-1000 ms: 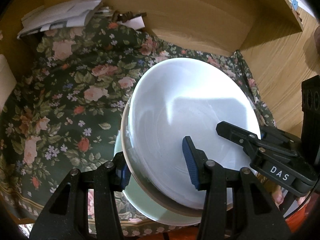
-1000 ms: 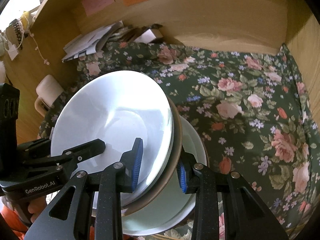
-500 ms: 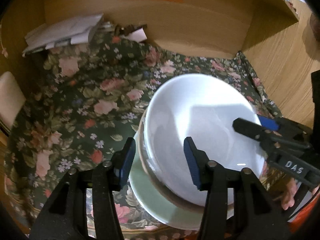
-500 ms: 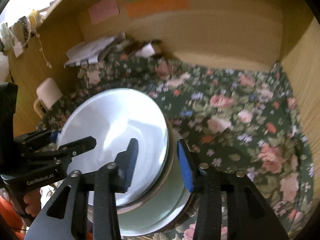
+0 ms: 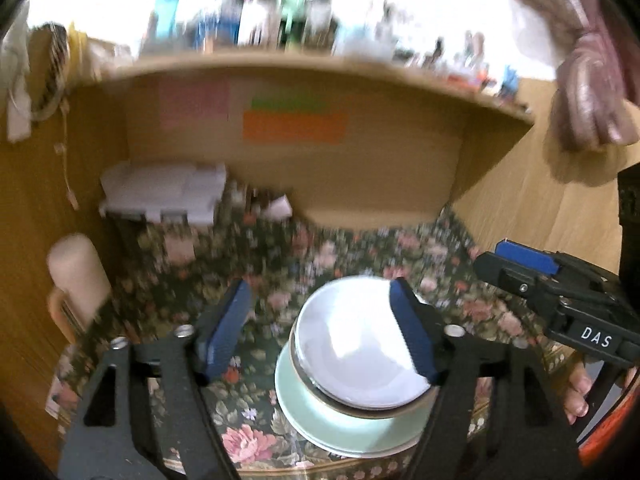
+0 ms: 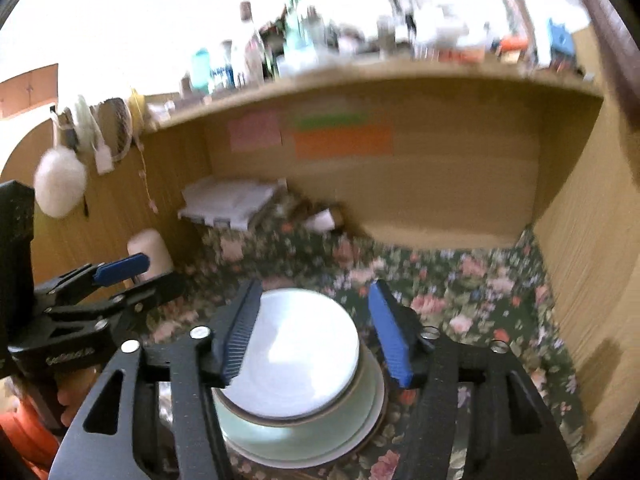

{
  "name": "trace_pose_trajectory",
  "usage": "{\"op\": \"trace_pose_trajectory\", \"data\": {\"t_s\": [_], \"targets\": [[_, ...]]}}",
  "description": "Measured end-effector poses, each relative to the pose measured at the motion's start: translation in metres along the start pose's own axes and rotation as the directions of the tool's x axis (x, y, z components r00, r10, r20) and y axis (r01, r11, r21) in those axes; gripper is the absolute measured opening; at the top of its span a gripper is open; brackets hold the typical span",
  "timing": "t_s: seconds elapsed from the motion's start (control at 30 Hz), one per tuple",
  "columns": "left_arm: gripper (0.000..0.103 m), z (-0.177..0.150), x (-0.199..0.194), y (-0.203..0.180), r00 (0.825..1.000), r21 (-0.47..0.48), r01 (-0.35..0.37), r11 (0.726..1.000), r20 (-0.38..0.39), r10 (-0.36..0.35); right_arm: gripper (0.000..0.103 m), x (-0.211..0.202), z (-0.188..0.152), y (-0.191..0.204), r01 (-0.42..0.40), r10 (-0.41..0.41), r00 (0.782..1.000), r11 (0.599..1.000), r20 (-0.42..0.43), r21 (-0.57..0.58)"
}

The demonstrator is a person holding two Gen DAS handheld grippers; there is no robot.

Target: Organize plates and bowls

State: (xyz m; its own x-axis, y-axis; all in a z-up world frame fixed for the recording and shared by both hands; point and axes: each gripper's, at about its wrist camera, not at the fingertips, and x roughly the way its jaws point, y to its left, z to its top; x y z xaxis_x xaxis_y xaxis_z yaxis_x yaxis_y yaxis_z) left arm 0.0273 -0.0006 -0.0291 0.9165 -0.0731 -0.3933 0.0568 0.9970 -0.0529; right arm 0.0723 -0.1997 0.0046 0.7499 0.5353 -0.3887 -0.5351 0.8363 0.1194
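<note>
Both claws (open) off bowl [image 5: 360, 354]

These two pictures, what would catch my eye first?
Probably the stack of dishes low in the middle: a white bowl nested on pale green plates, sitting on a flowered cloth. Both black claws with blue pads, left claw and right claw, stand open above it, holding nothing. Behind, an orange note is stuck under a cluttered shelf.

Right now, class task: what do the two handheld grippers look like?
Both the left gripper and the right gripper are black plastic frames with triangular cut-outs, silver screws and ribbed blue pads on the jaws. The right one carries white "DAS" lettering on its side.
</note>
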Motion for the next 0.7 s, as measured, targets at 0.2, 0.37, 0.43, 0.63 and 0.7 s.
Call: {"op": "trace_pose_trajectory", "data": {"t_s": [0.2, 0.37, 0.43, 0.63, 0.7], "targets": [[0.097, 0.000, -0.039, -0.006, 0.990, 0.006, -0.030, 1.000, 0.137, 0.029, 0.083, -0.027, -0.001, 0.009, -0.001, 0.003, 0.996, 1.000, 0.094, -0.014], [0.103, -0.005, -0.056, -0.011, 0.974, 0.023, -0.078, 0.997, 0.215, 0.071, 0.098, -0.040, -0.008, 0.018, 0.020, -0.014, 0.989, 0.999, 0.144, -0.040], [0.103, -0.009, -0.058, -0.013, 0.970, 0.024, -0.090, 0.996, 0.228, 0.082, 0.103, -0.043, -0.010, 0.020, 0.034, -0.025, 0.986, 0.998, 0.165, -0.048], [0.103, -0.015, -0.061, -0.014, 0.967, 0.010, -0.090, 0.996, 0.242, 0.085, 0.103, -0.051, -0.017, 0.023, 0.052, -0.040, 0.980, 0.997, 0.194, -0.053], [0.103, -0.017, -0.063, -0.014, 0.965, 0.010, -0.091, 0.996, 0.246, 0.086, 0.103, -0.051, -0.018, 0.024, 0.049, -0.039, 0.980, 0.998, 0.195, -0.050]]}}
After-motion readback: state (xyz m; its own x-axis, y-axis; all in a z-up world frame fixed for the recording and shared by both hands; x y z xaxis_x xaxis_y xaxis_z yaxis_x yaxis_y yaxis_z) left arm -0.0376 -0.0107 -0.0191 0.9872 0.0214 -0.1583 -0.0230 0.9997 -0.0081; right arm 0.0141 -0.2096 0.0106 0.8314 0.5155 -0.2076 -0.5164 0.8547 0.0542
